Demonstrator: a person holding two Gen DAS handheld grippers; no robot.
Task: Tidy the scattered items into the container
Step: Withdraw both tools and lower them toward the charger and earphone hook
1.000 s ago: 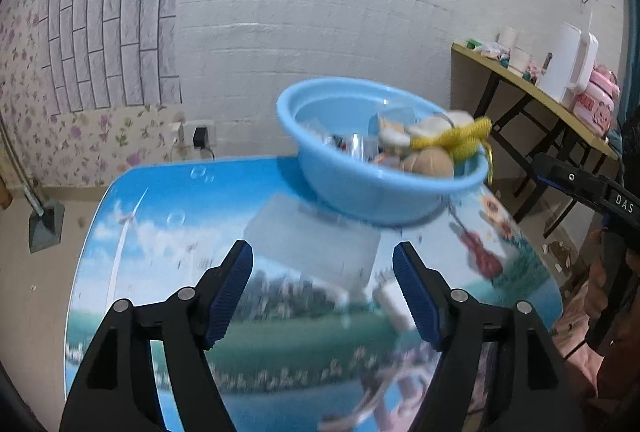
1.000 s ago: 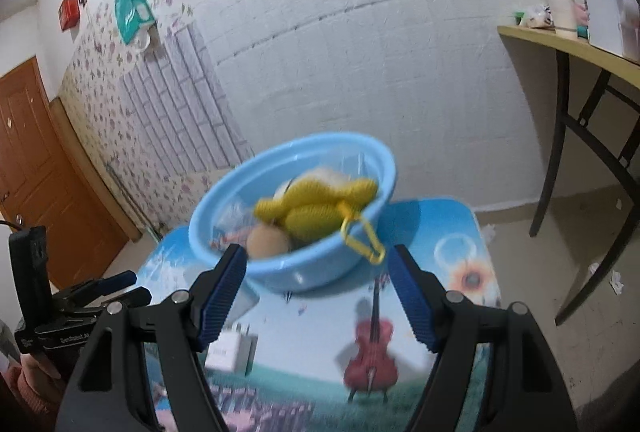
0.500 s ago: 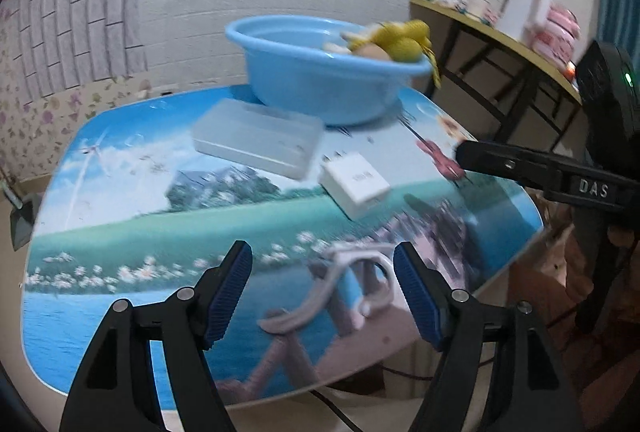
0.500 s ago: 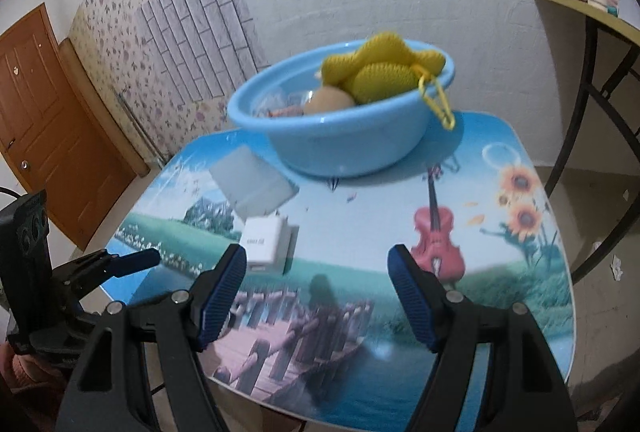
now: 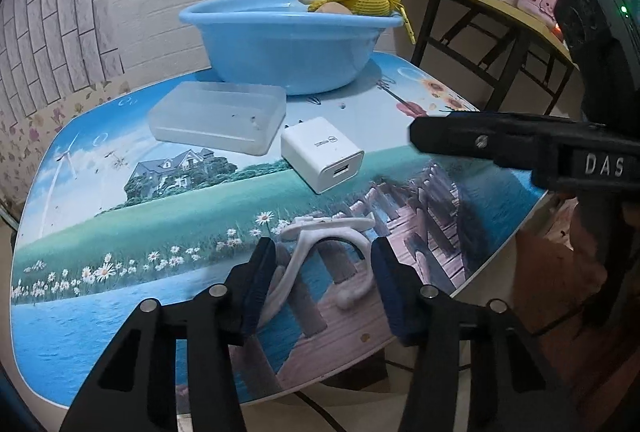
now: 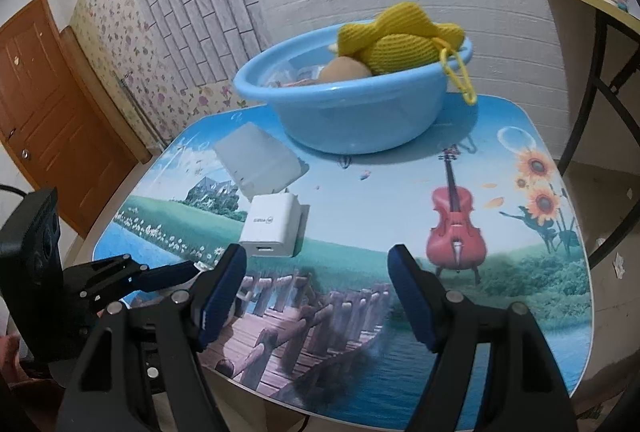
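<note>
Charger (image 5: 322, 153) and case (image 5: 218, 121) before basin (image 5: 288, 44)

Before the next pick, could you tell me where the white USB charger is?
In the left wrist view, the white USB charger lies mid-table, right of the clear plastic box, before the blue basin.

My left gripper (image 5: 323, 282) has dropped toward the near edge of the surface (image 5: 120, 232), and its jaws have just been closing around the white hook (image 5: 320, 256), not yet pressing it. The right gripper (image 6: 318, 296) has come lower too, basin (image 6: 352, 112) now farther off.
</note>
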